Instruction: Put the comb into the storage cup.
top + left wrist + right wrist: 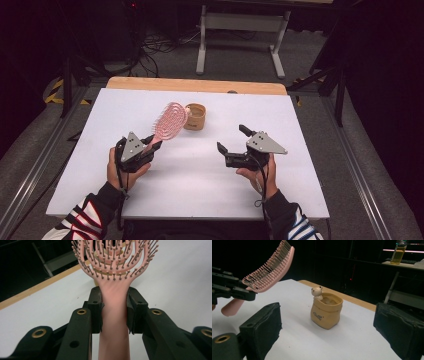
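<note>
— Where is the hairbrush (169,122) seen?
— Left of centre in the high view, its handle clamped between the jaws of the left gripper (153,145), its head raised up and to the right, beside the small cup (195,116).
— And the right gripper (231,141)?
— Its jaws are spread wide at right of centre, nothing held between them, the cup framed beyond.

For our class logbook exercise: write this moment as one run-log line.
left hand-held gripper: shut on pink hairbrush handle, raised | right hand-held gripper: open, empty | bear cup: upright on table, beyond brush
</note>
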A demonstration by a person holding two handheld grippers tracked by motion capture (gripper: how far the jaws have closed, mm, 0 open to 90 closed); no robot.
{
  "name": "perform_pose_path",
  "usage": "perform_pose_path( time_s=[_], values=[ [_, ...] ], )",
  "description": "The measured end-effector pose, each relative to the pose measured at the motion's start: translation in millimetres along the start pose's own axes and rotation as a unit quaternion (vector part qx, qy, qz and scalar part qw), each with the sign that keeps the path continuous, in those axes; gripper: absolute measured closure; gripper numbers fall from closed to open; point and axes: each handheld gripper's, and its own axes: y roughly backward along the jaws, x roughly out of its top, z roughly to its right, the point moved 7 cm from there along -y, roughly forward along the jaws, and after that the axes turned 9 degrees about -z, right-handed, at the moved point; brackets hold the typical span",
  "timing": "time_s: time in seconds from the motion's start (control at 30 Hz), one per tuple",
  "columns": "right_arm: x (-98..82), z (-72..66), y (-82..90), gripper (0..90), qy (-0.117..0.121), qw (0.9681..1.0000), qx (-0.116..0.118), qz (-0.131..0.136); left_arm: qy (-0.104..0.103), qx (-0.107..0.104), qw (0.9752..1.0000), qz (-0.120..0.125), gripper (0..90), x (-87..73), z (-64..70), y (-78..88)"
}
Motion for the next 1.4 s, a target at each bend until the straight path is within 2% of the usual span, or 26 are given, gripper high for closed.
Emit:
perform_pose_path(
  time_s=[0.5,0.7,0.87,0.97,1.13,1.23,1.3,1.37,1.4],
  values=[
    [15.3,-13.3,-19.3,7.4,-0.035,0.9984,0.045,0.003,-0.021,-0.021,0.9994,0.016,69.6,17.2,35.0,-19.0],
    [17.3,-19.3,-23.4,7.2,-0.035,0.9978,0.057,0.002,-0.030,-0.031,0.9989,0.018,69.6,21.0,49.8,-26.8],
    [16.2,-22.9,-28.2,7.0,-0.041,0.9970,0.066,-0.007,-0.043,-0.036,0.9982,0.020,69.6,23.7,61.1,-31.5],
    [12.9,-26.0,-33.9,6.3,-0.053,0.9949,0.083,-0.021,-0.045,-0.041,0.9979,0.021,69.6,24.5,67.7,-34.5],
    [11.2,-31.3,-38.4,6.2,-0.058,0.9933,0.096,-0.028,-0.059,-0.043,0.9971,0.020,69.6,25.6,77.5,-38.9],
    [11.3,-33.8,-40.8,10.8,-0.064,0.9925,0.099,-0.030,-0.063,-0.048,0.9967,0.019,69.6,26.3,83.0,-42.0],
    [11.8,-32.9,-41.3,15.4,-0.073,0.9927,0.092,-0.026,-0.063,-0.050,0.9966,0.021,69.6,27.1,84.5,-43.5],
    [13.4,-30.4,-39.8,26.6,-0.086,0.9921,0.091,-0.014,-0.062,-0.050,0.9966,0.021,69.7,27.4,84.1,-43.8],
    [14.9,-27.4,-37.2,33.4,-0.108,0.9891,0.100,-0.005,-0.062,-0.048,0.9966,0.022,69.7,27.8,84.0,-43.6]
  ],
)
